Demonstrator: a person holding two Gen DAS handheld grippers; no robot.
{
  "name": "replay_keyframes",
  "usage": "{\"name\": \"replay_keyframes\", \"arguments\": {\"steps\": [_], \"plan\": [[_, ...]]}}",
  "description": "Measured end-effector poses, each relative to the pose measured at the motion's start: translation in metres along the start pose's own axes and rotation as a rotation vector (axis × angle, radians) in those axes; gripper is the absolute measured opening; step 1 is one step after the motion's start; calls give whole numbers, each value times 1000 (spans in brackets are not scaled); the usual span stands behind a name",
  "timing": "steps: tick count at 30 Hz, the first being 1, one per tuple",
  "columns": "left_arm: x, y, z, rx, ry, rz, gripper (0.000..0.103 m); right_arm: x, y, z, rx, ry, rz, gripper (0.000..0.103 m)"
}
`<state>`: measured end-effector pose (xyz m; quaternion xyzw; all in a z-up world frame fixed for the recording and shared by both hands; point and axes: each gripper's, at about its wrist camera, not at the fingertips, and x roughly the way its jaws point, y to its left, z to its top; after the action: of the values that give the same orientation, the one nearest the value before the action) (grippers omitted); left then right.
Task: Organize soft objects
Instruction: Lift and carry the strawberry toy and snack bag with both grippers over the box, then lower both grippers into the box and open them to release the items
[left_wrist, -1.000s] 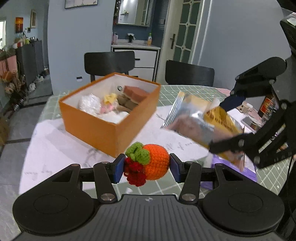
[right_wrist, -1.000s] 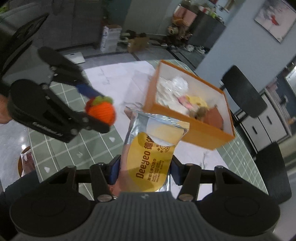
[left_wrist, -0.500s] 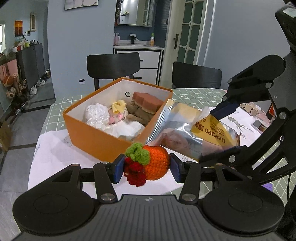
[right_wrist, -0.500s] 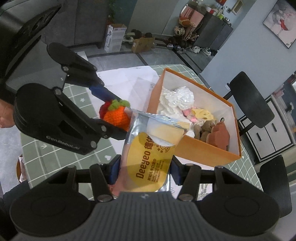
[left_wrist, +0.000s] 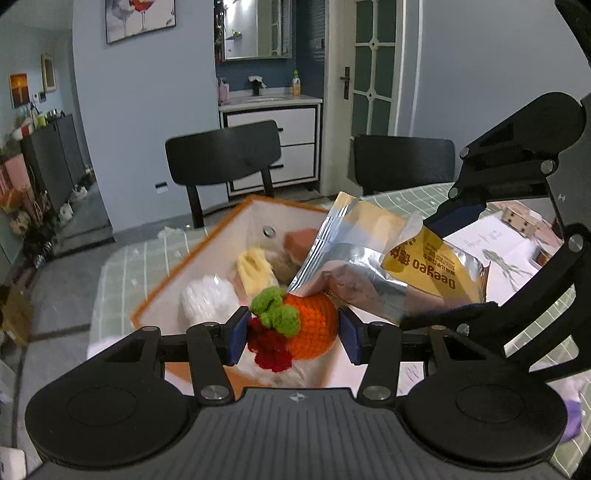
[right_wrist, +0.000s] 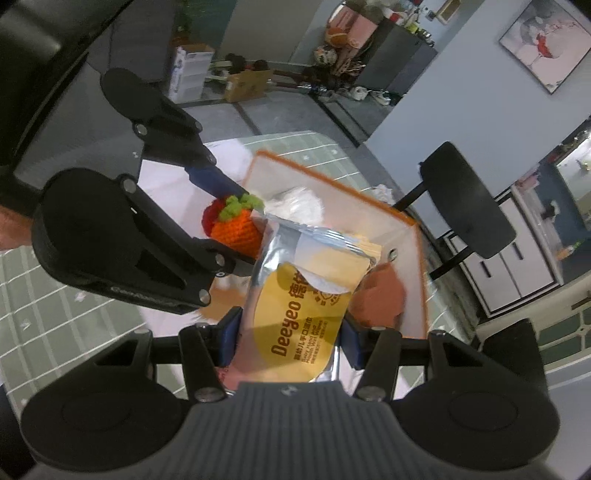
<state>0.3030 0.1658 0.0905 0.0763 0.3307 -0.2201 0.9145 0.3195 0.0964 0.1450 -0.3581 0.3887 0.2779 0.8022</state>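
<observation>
My left gripper (left_wrist: 293, 334) is clenched on the crocheted orange fruit (left_wrist: 312, 330), blue pads pressing both its sides, the green leaf tuft and red bit facing the left pad. It hangs over the near edge of the orange box (left_wrist: 166, 291), which opens out toward 12 o'clock on the left wrist view.

My right gripper (right_wrist: 291, 341) is grasping the foil wipes packet (right_wrist: 306, 295), yellow "Deeyeo" label up, the packet's crimped far end poking toward 12 o'clock over the box's white interior. On the left wrist view that packet (left_wrist: 388, 266) comes in from 3 o'clock, its silver corner touching or nearly touching the top of the fruit; I can't tell which.

Inside the box I see a white crinkly bundle (left_wrist: 207, 301) at 10 o'clock from the fruit, a pale yellow plush piece (left_wrist: 255, 271) just beyond it, and a reddish-brown block (left_wrist: 301, 240) against the far wall, partly hidden by the packet. The frame is blurred there.

On the right wrist view the left gripper (right_wrist: 236, 221) sits at 10 o'clock with the fruit (right_wrist: 236, 229) right beside the packet's far edge. The box rests on white paper (left_wrist: 495, 240) over the green checked tablecloth (left_wrist: 417, 197). Two black chairs (left_wrist: 225, 155) stand behind the table at 12 o'clock.
</observation>
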Motion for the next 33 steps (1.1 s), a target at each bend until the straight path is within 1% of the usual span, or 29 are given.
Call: {"name": "replay_keyframes", "arguments": {"steps": [3, 7, 9, 12, 16, 20, 26, 33], "plan": [[7, 17, 17, -29, 0, -10, 58, 7, -15, 16, 9, -2, -19, 54], [14, 38, 38, -58, -7, -9, 58, 15, -36, 35, 51, -30, -26, 54], [18, 47, 44, -73, -6, -10, 58, 20, -44, 42, 71, -43, -29, 54], [29, 59, 52, -86, 6, 8, 58, 31, -52, 50, 106, -56, -30, 54], [51, 72, 56, -126, 33, 4, 58, 55, -60, 56, 144, -51, -38, 54], [72, 79, 49, -155, 67, 5, 57, 80, -61, 54, 185, -34, -33, 54], [104, 81, 32, -171, 127, -8, 57, 119, -61, 47, 229, 9, -13, 54], [125, 79, 17, -177, 182, -21, 57, 156, -54, 37, 231, 55, -1, 54]]}}
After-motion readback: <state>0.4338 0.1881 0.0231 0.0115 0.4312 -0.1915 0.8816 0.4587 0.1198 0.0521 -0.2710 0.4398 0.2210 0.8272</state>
